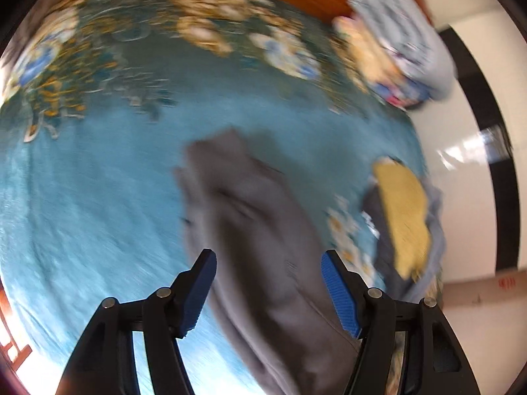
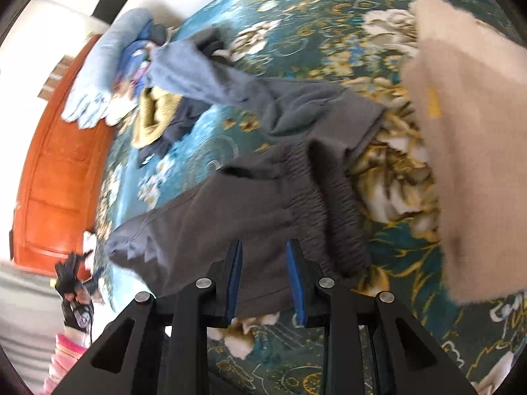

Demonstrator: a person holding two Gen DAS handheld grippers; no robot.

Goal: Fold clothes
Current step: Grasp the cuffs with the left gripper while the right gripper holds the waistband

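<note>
left tongs point(image 1: 268, 291): wide apart, empty, above trousers point(image 1: 250, 230) | right tongs point(image 2: 265, 278): narrow gap, fabric between, grip unclear | trousers' length runs away from both

No legible text, label, brand or number: the red marking point(image 1: 506, 283) at right is too blurred to read.

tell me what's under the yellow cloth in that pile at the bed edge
The yellow cloth lies on top of a dark navy garment and light blue fabric, on the floral bedspread. Anything deeper in that pile is covered.
</note>
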